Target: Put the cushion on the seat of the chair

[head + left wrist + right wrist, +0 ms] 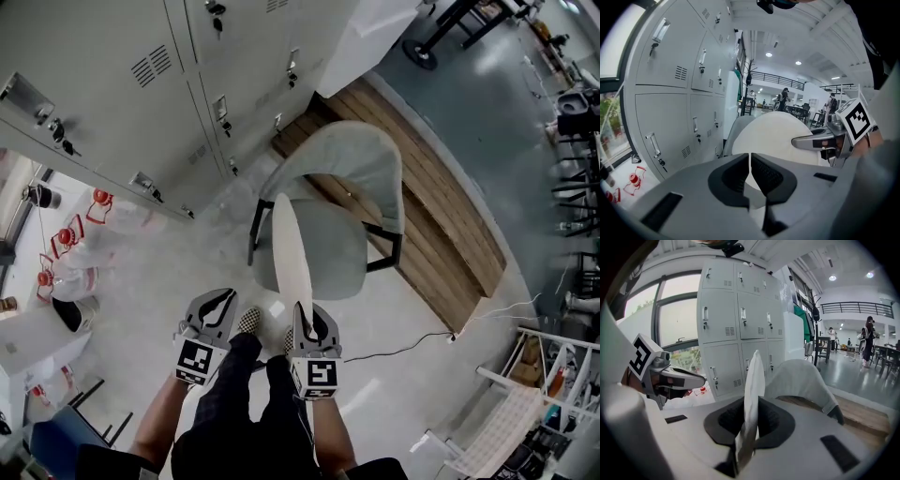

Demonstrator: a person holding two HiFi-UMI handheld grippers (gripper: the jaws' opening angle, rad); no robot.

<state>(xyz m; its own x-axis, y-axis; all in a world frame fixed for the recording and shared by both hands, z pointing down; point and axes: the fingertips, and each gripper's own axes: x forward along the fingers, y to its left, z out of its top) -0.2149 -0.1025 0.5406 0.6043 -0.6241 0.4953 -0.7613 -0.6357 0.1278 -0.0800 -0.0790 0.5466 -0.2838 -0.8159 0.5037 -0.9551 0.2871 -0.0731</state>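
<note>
A grey upholstered chair (pixel 349 246) with black legs stands in front of me, its seat bare. The round white cushion (pixel 291 246) is held upright and edge-on over the seat's near left part. My right gripper (pixel 302 317) is shut on its near rim. In the right gripper view the cushion (pixel 753 380) runs up between the jaws of that gripper (pixel 751 405), with the chair's back (pixel 801 376) beyond. My left gripper (pixel 222 298) hangs to the left of the cushion, shut with nothing in it. In the left gripper view its jaws (pixel 749 157) meet in front of the cushion's flat face (pixel 780 133).
Grey lockers (pixel 141 84) line the wall left of the chair. A low wooden platform (pixel 441 216) runs behind and right of it. Red-capped objects (pixel 70 239) lie on the floor at far left. A cable (pixel 412 342) crosses the floor at right. My shoes (pixel 249 321) are just below the grippers.
</note>
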